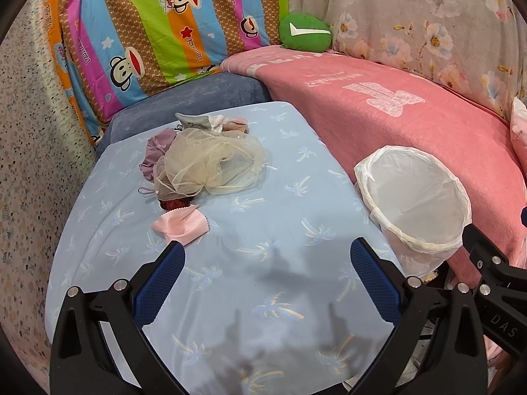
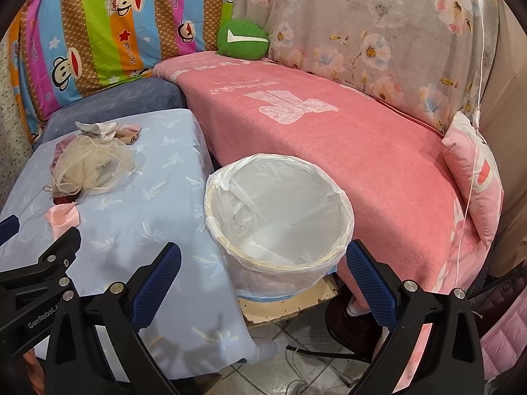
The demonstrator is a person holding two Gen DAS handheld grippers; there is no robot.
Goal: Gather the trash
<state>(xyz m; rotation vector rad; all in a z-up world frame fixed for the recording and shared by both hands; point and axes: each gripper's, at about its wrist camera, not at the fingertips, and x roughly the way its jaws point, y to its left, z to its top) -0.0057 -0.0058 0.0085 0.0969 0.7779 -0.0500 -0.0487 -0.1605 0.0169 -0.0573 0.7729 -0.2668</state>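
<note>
A pile of trash lies on the light blue table cloth [image 1: 263,217]: a cream mesh bundle [image 1: 210,168], a mauve cloth [image 1: 158,151], a dark red scrap [image 1: 174,203], a pink cloth piece [image 1: 181,227], and grey and beige scraps [image 1: 210,122] behind. The pile also shows in the right wrist view [image 2: 89,164]. A white bin with a plastic liner [image 2: 276,217] stands at the table's right edge, also seen in the left wrist view [image 1: 415,204]. My left gripper [image 1: 266,260] is open and empty, just short of the pink piece. My right gripper [image 2: 263,263] is open and empty, at the bin's near rim.
A pink blanket [image 2: 329,138] covers the seat behind the bin. A green cushion [image 2: 243,39], a striped monkey-print sheet [image 1: 148,33] and a floral sheet [image 2: 378,33] stand at the back. A pink pillow [image 2: 474,171] lies right. Tiled floor with cables [image 2: 296,355] is below.
</note>
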